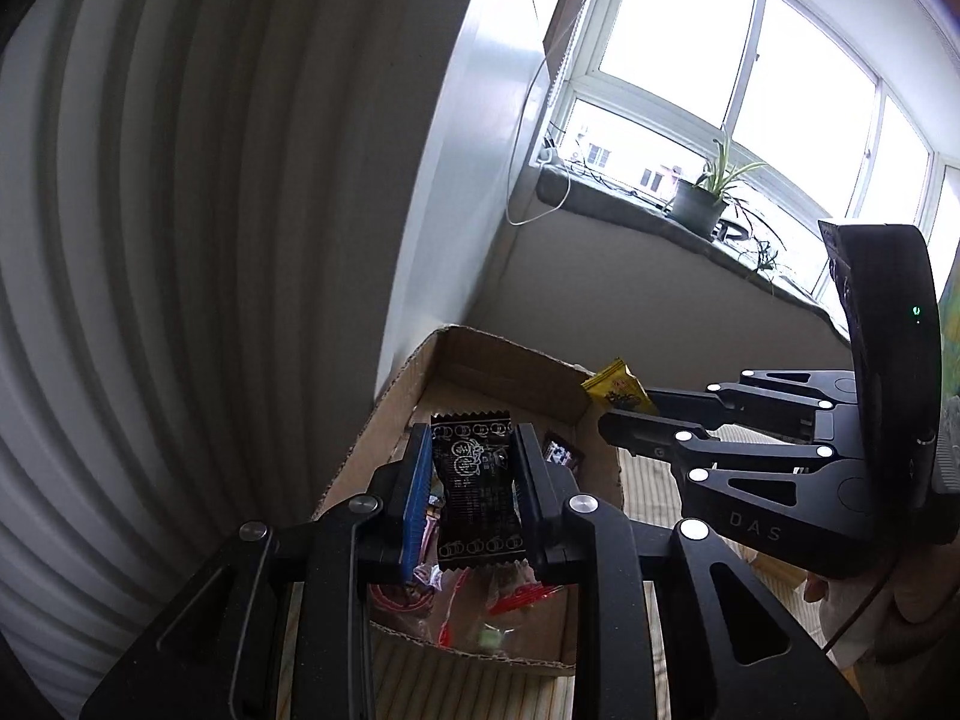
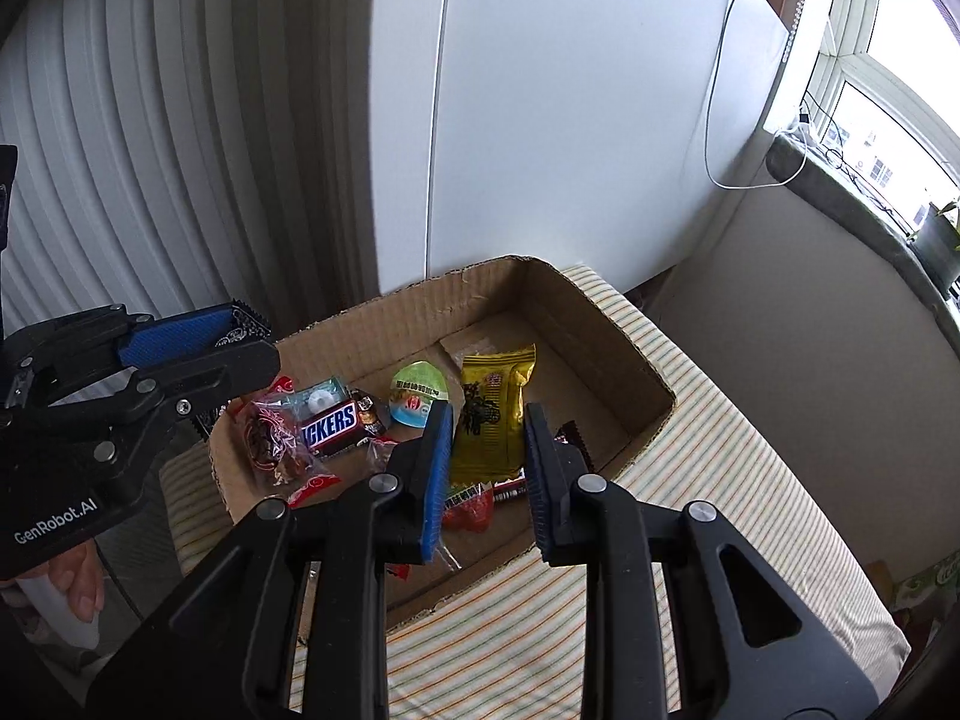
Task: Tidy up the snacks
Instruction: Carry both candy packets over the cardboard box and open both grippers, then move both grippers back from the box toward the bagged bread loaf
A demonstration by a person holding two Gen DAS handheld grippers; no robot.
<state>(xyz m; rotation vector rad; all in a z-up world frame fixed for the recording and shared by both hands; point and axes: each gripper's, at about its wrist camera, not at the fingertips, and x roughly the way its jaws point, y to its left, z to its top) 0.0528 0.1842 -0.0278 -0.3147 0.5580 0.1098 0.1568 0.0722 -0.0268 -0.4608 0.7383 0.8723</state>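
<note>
Left gripper (image 1: 474,468) clamps black packet (image 1: 477,489) | right gripper (image 2: 487,450) clamps yellow packet (image 2: 491,414) | lower both into box (image 2: 600,324), then release.

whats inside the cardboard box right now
Inside the cardboard box: a Snickers bar, a green-lidded jelly cup, red-wrapped candies and a clear packet. The yellow packet and right gripper cover more.
</note>
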